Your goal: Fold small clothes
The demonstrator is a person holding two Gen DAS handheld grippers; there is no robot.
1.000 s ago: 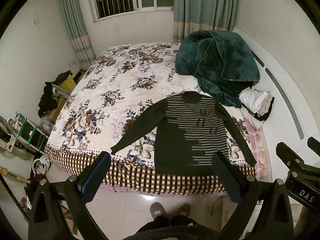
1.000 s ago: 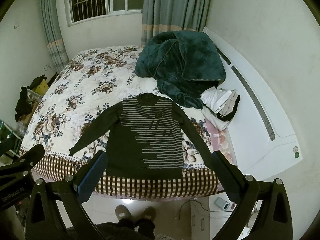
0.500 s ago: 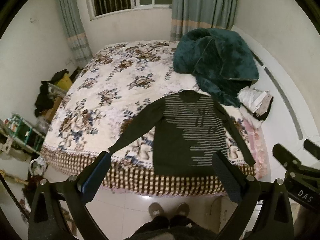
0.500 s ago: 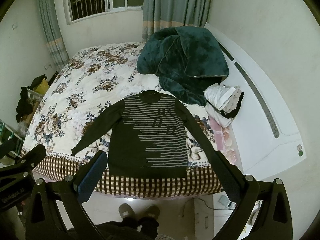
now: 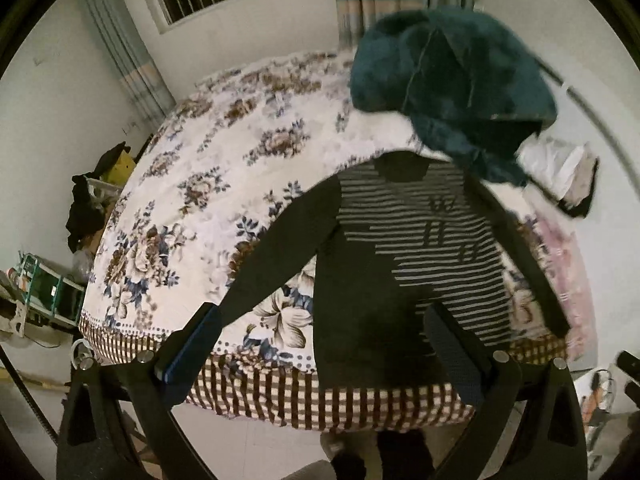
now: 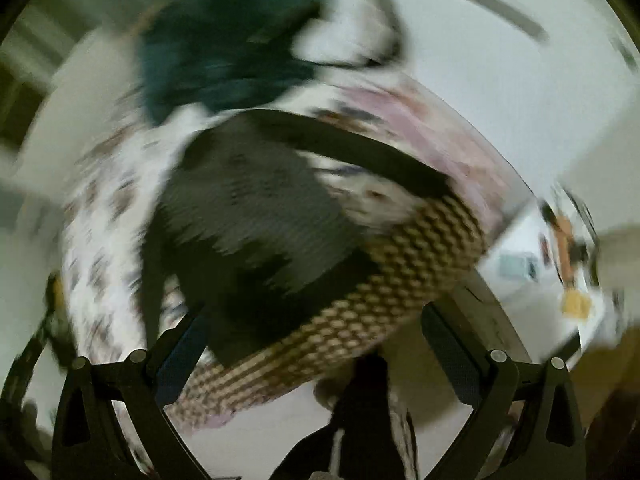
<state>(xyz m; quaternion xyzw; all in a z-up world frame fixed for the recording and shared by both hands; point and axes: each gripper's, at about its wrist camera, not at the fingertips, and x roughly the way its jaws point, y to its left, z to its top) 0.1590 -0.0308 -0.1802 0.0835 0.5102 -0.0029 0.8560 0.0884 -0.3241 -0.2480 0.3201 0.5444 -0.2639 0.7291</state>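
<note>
Sweater first: the dark green knitted sweater with grey stripes (image 5: 404,264) is lying flat, front up, near the foot edge of the bed with the floral bedspread (image 5: 208,200), both sleeves spread out and its hem reaching the brown checked border. Through the left wrist camera I am seeing it larger and lower in frame than a second ago, so I am judging that I am bringing the left gripper (image 5: 320,344) down toward the bed; its jaws are standing wide apart and holding nothing, with the end of the sweater's left-hand sleeve lying just beyond the blue-padded finger. Behind the collar, the crumpled teal plush blanket (image 5: 452,92) is resting against the sweater's far shoulder, and a small pile of white and dark clothes (image 5: 564,176) is sitting well apart at the right. Through the right wrist camera everything is smearing: half a second ago this view was sharp and level, and now it is tilting and streaking, which tells me the right gripper (image 6: 316,344) is swinging fast. Its jaws are also spread fully and gripping nothing. The sweater (image 6: 256,220) is showing there as a dark blur across the bedspread (image 6: 104,200), with the blanket (image 6: 224,40) above it. I am reading this as the approach to the first fold, with no fabric taken yet; the sleeve ends look like my nearest grips.
</note>
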